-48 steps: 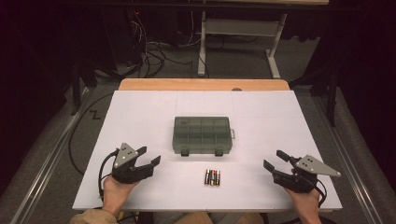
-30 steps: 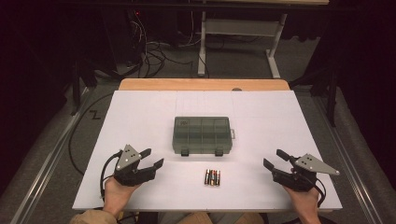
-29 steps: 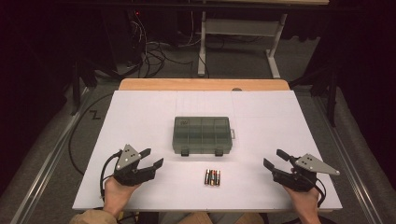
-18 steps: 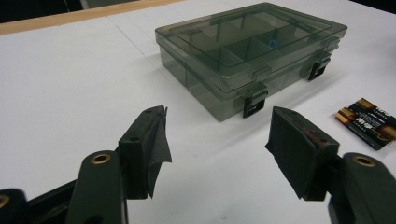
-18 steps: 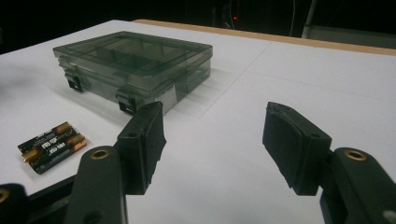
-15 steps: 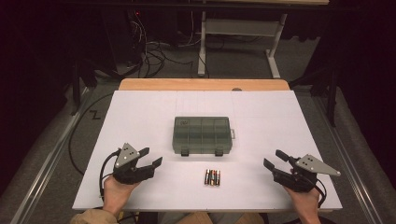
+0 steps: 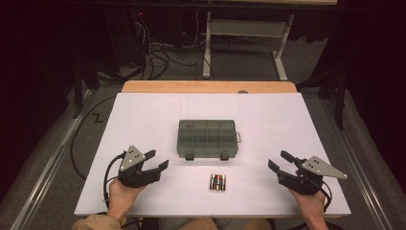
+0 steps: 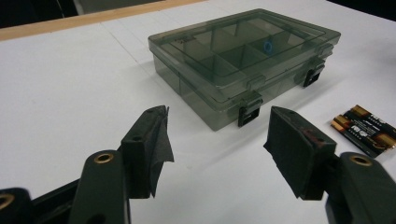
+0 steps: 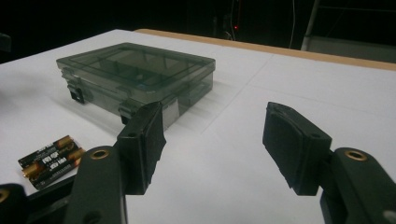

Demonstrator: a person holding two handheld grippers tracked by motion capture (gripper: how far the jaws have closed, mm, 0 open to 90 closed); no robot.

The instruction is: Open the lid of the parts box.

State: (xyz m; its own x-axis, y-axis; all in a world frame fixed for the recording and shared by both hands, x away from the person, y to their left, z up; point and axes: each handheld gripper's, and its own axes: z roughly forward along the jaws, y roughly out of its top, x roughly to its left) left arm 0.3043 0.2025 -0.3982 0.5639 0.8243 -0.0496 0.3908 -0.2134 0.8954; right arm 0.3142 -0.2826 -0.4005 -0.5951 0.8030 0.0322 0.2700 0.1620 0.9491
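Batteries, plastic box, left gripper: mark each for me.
batteries (image 7: 218, 182), high view, middle of the pack.
plastic box (image 8: 233, 56), left gripper view, centre of the shut lid.
left gripper (image 7: 157, 160), high view, gap between the open jaws' tips.

Bare white surface (image 7: 143, 124) lies all round; the smoky-green clear plastic compartment box (image 7: 207, 139) and black-and-gold batteries (image 7: 218, 182) occupy its middle.

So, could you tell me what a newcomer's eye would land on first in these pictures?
Probably the translucent grey compartment box, lid closed and both front latches down, in the middle of the white table. Just in front of it, nearer the person, lies a small pack of batteries, apart from the box. The left gripper and right gripper flank them, both with jaws open and holding nothing.
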